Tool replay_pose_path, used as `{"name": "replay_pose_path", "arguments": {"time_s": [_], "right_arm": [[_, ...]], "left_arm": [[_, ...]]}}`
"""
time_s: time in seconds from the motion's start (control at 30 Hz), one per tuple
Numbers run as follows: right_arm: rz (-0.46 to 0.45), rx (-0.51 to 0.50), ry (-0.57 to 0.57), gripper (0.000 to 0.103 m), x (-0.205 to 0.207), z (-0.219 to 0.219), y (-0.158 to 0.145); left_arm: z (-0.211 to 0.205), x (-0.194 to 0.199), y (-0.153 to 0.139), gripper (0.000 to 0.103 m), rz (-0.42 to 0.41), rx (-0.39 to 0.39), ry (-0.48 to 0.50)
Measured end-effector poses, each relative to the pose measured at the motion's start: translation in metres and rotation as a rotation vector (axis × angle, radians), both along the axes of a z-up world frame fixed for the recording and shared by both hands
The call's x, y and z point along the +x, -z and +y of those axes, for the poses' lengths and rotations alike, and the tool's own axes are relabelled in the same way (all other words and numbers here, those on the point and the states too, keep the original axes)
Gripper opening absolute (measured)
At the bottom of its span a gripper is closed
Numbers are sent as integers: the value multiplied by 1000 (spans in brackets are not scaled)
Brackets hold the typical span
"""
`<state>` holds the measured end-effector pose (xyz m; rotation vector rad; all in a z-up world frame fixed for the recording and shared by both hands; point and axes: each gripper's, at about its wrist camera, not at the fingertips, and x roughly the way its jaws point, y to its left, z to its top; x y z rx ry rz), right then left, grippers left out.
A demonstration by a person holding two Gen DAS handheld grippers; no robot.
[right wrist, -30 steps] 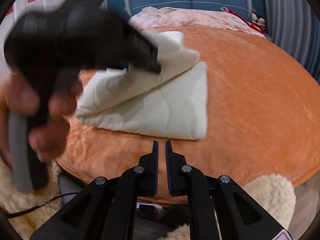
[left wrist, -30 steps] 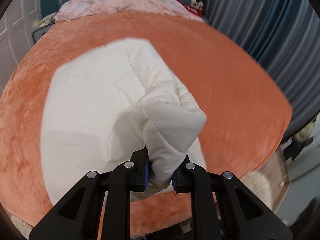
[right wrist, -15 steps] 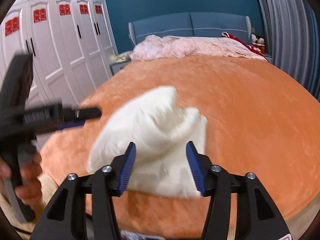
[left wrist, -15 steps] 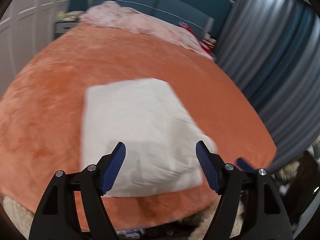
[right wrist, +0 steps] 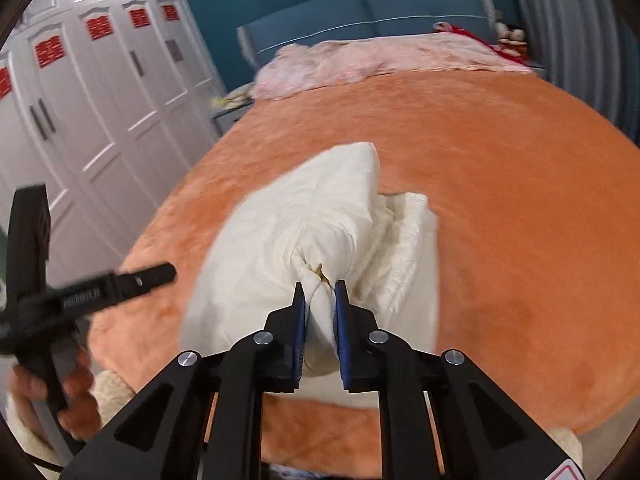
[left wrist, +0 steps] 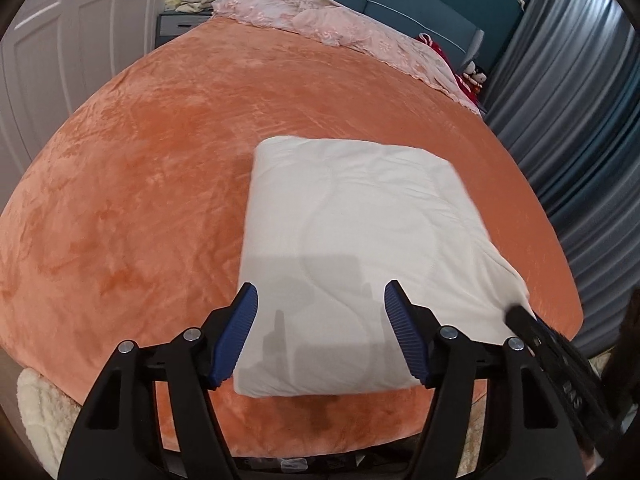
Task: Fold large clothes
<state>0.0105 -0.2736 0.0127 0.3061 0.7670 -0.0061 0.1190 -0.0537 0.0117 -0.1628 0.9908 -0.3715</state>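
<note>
One pink quilt (left wrist: 352, 28) bunched beyond the orange blanket (left wrist: 160, 184)

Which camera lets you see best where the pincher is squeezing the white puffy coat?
The right wrist view: the right gripper pinches a bunched corner of the white coat. The left wrist view shows the coat folded flat; the pinch is hidden.
</note>
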Motion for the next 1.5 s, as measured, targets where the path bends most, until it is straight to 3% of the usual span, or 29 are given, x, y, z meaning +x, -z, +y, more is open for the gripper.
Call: {"name": "replay_pose_path", "arguments": {"time_s": [0.17, 0.4, 0.87, 1.3, 1.4, 1.5], "right_arm": [[102, -22, 89, 11, -22, -22, 40], [193, -110, 88, 11, -9, -11, 76], [239, -159, 84, 13, 4, -5, 112], [231, -168, 90, 16, 10, 5, 117], [201, -121, 102, 19, -2, 0, 96], [143, -115, 115, 22, -11, -2, 65]], "left_arm": [[-26, 1, 23, 57, 42, 49, 51], [-56, -7, 50, 57, 34, 206, 83], [-73, -7, 78, 61, 22, 305, 93], [-76, -9, 91, 63, -42, 323, 90], [-69, -9, 80, 63, -40, 300, 104], [-47, -1, 55, 63, -1, 220, 65]]}}
